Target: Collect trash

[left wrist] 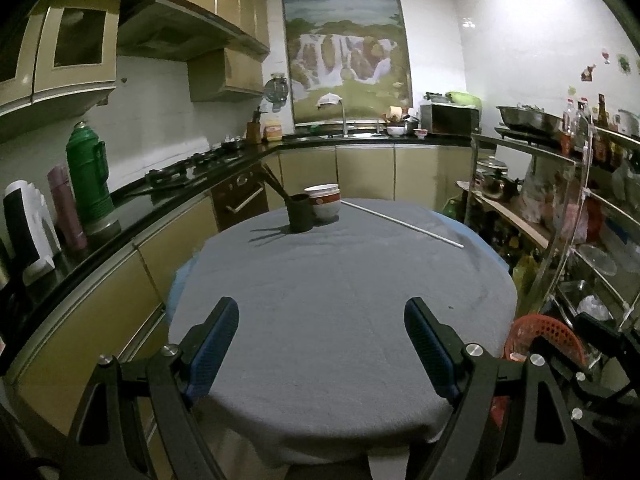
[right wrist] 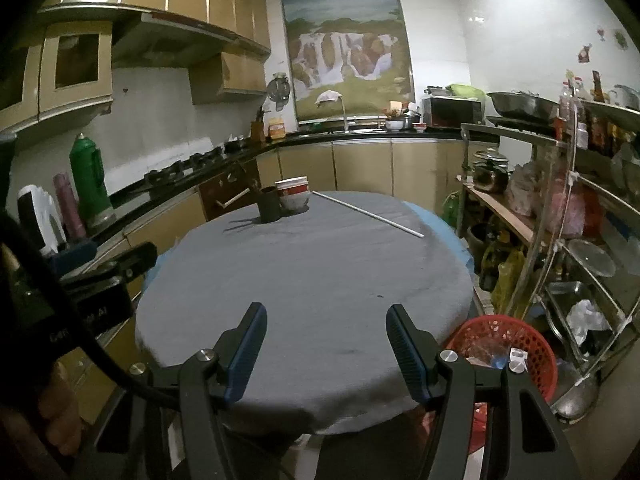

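A: What are the two grippers doing?

B: The left gripper [left wrist: 320, 344] has its blue pads spread wide with nothing between them. The right gripper [right wrist: 326, 350] is spread too, a bit less, and it is empty as well. Both hang over the near edge of the round table with the grey cloth [left wrist: 340, 280], at the bottom of each frame.

A: Where is the trash?

B: I think it is already in the red plastic basket with holes [right wrist: 516, 344] — you can see small wrappers and scraps in it, at the lower right of the right wrist view. The basket sits low, just beside the table edge, so scraps can be dropped in easily.

A: Is anything left on the table?

B: At the far side stand a dark cup with chopsticks [left wrist: 300, 216], touching a stack of white bowls [left wrist: 325, 202]. They are pushed to the back, out of the way, I guess. A long thin white stick [left wrist: 400, 222] lies near them — it may be trash, but I cannot tell.

A: So what comes next?

B: Maybe reaching for that stick. The cloth looks bare otherwise.
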